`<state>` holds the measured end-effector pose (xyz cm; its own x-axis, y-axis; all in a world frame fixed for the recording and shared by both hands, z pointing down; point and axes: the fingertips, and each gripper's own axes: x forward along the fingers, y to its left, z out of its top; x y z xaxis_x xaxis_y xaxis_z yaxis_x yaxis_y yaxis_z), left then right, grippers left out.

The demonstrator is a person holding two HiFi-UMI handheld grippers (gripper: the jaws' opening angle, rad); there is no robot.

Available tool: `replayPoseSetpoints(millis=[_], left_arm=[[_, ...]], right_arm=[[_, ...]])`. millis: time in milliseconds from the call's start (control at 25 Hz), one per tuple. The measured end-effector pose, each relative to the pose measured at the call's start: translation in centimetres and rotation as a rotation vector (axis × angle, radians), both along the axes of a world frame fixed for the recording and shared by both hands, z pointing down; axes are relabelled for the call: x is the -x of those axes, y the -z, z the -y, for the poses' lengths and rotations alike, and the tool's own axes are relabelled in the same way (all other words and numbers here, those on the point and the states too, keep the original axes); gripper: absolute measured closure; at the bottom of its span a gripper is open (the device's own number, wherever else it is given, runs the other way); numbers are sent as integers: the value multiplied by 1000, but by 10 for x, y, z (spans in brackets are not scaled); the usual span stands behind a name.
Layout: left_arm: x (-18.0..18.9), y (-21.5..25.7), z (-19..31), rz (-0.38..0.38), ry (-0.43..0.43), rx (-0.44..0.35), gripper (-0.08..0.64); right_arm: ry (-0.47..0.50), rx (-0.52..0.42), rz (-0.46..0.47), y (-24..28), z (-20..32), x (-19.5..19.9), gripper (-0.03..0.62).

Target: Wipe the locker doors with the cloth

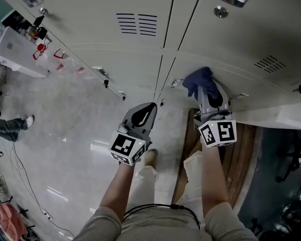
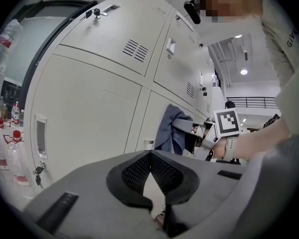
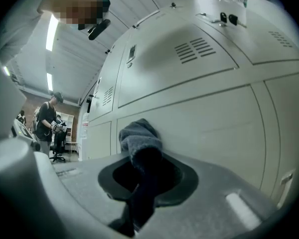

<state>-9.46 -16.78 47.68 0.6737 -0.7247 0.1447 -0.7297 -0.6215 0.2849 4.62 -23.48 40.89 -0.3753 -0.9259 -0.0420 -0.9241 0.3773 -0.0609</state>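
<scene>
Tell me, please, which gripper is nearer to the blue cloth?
Right. The right gripper is shut on the blue cloth, which bunches out past its tips. The left gripper is off to that cloth's left, apart from it, jaws together and empty.

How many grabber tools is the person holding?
2. The left gripper, shut and empty, is at the head view's left, facing the locker doors. The right gripper is beside it, shut on the blue cloth. No others show.
</scene>
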Motion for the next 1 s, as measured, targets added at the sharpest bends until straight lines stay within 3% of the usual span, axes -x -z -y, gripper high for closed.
replayPoseSetpoints(millis=[440,1000], left_arm=[[10,-36,11,-3,25,10,561],[24,-106,17,34,55,12,561]], right_arm=[[24,160,-66,-132,7,20,541],[1,311,-35,-268,9,21,543]])
